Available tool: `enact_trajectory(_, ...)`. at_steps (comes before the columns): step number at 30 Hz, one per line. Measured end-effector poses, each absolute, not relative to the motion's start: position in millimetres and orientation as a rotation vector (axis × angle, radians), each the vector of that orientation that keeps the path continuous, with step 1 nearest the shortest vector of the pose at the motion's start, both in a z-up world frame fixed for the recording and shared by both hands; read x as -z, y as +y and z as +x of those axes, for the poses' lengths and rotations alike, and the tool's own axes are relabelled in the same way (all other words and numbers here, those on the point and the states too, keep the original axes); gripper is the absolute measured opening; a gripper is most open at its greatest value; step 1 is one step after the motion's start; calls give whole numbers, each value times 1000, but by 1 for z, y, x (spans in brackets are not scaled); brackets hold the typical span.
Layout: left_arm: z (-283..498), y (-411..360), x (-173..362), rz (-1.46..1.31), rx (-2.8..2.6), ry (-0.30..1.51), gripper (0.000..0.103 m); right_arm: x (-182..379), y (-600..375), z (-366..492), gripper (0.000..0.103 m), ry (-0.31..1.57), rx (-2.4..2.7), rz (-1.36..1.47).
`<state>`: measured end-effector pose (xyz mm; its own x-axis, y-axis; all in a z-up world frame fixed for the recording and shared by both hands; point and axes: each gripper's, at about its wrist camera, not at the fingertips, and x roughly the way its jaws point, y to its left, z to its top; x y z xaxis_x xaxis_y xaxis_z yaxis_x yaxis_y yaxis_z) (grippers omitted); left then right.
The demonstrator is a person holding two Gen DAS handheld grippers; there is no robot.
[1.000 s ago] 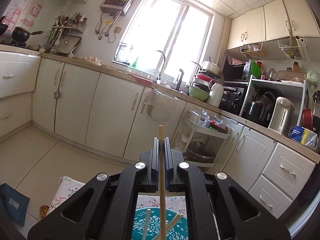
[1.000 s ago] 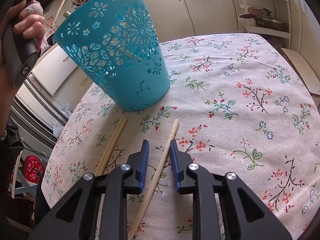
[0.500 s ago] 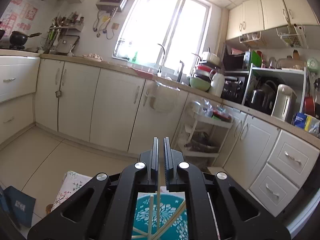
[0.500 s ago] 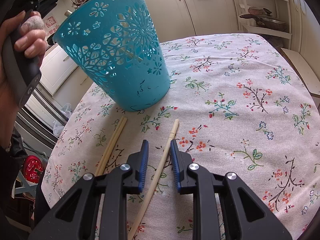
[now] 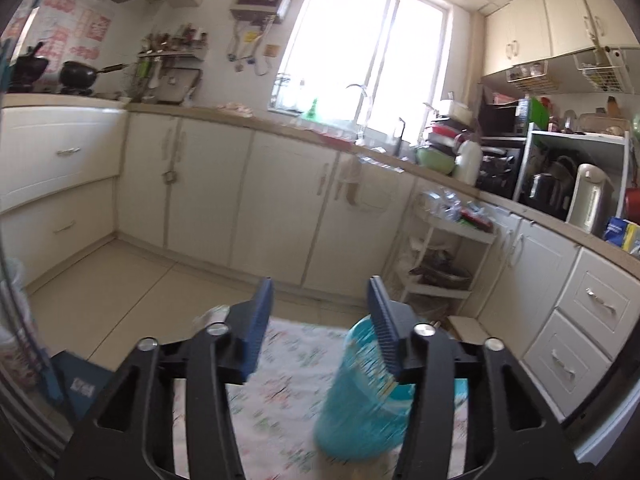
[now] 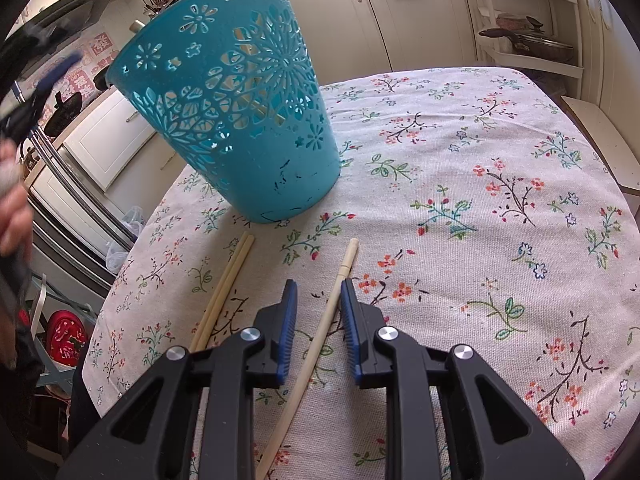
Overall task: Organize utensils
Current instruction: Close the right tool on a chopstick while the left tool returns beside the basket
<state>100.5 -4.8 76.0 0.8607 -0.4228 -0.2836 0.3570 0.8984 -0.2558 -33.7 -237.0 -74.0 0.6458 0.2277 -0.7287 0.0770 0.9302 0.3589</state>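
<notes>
Chopsticks: one loose stick (image 6: 320, 336) flat on floral tablecloth (image 6: 480, 200), nr front edge of tabletop, running diagonally betw. jaws of right gripper (image 6: 318, 300). Jaws narrowly apart, straddling stick; right pad seems to brush it, left pad clear, no clamp visible, so released. A pair of sticks (image 6: 224, 288) lying side by side just left of it, twd left edge, tips aimed at teal basket (image 6: 248, 120). Basket upright w/ cut-out flower pattern, standing nr back-left edge of tabletop; pale sticks visible inside thru the holes. Left gripper (image 5: 322, 312) w/ jaws just opened, wide apart, nothing betw. them; basket (image 5: 360, 400) blurred below right finger in left wrist view, over same cloth. Person's hand (image 6: 12, 200) blurred at far left in right wrist view. Kitchen cabinets (image 5: 280, 200) behind.
</notes>
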Motion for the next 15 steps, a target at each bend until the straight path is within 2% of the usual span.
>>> enact_trajectory(2,94,11,-53,-193,366,410,64,73,-236,-33,23,873,-82,370)
enact_trajectory(8,100,5,27,-68,312,690,76,70,-224,-32,19,885,-34,311)
enact_trajectory(11,105,-13,45,-7,323,747,82,68,-217,-33,9,917,-51,231)
enact_trajectory(15,109,-25,59,17,342,787,87,66,-228,-37,9,946,-20,233)
